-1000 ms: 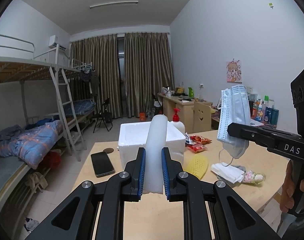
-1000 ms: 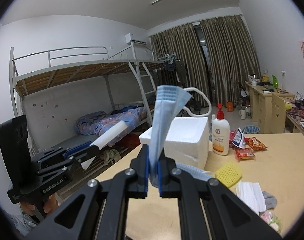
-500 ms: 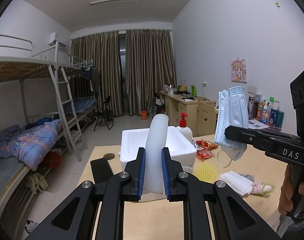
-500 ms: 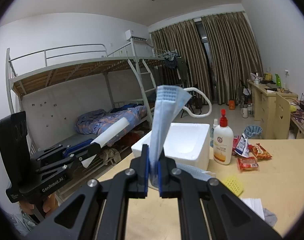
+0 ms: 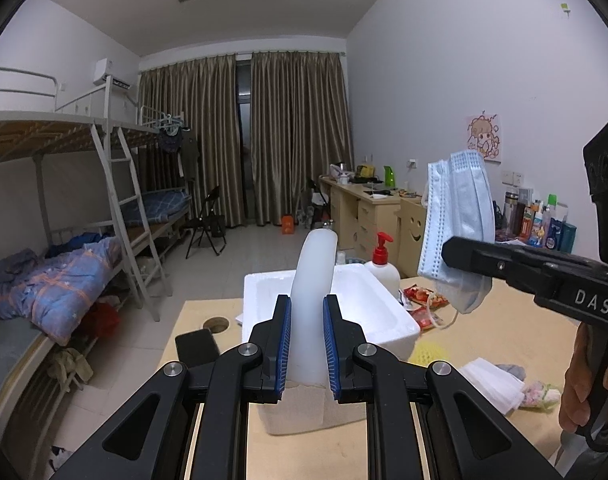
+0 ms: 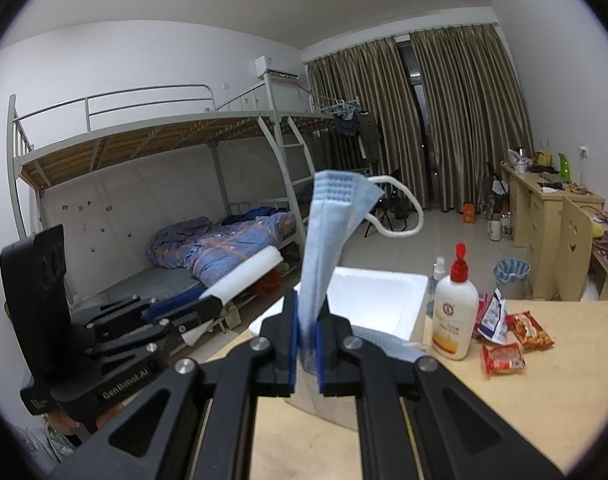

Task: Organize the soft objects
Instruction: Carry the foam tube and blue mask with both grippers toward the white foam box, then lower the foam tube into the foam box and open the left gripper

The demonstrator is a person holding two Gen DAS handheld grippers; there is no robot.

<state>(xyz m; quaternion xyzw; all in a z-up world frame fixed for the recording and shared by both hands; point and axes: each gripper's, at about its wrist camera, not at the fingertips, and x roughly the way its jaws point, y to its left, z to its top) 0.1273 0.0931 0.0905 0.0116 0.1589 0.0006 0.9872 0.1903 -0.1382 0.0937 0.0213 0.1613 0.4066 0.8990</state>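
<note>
1. Your left gripper (image 5: 307, 344), lower centre of the left view: fingers clamped on a white foam strip (image 5: 314, 292) that stands up between the blue pads, top end curving slightly.
2. Your right gripper (image 6: 306, 344), lower centre of the right view: fingers together on a blue mask (image 6: 328, 232). The mask sticks upward and its ear loop (image 6: 400, 208) arcs off to the right.
3. In the left view the mask (image 5: 458, 220) hangs at mid right, pinched by the right gripper (image 5: 450, 254); your hand (image 5: 584, 392) is on the grip at the lower right edge.
4. In the right view the left gripper (image 6: 208, 302) is at mid left, with the strip (image 6: 244, 276) angled up and to the right.
5. White foam box (image 5: 388, 316) sits on the table (image 5: 484, 332) just past the left fingers, open top.
6. Beside the box, right side: lotion bottle (image 6: 454, 312) w/ red pump, then snack packs (image 6: 504, 356).
7. Lower right of the left view: white mask stack (image 5: 490, 384) lying on the table. Phone (image 5: 196, 346) at lower left, near the table edge.
</note>
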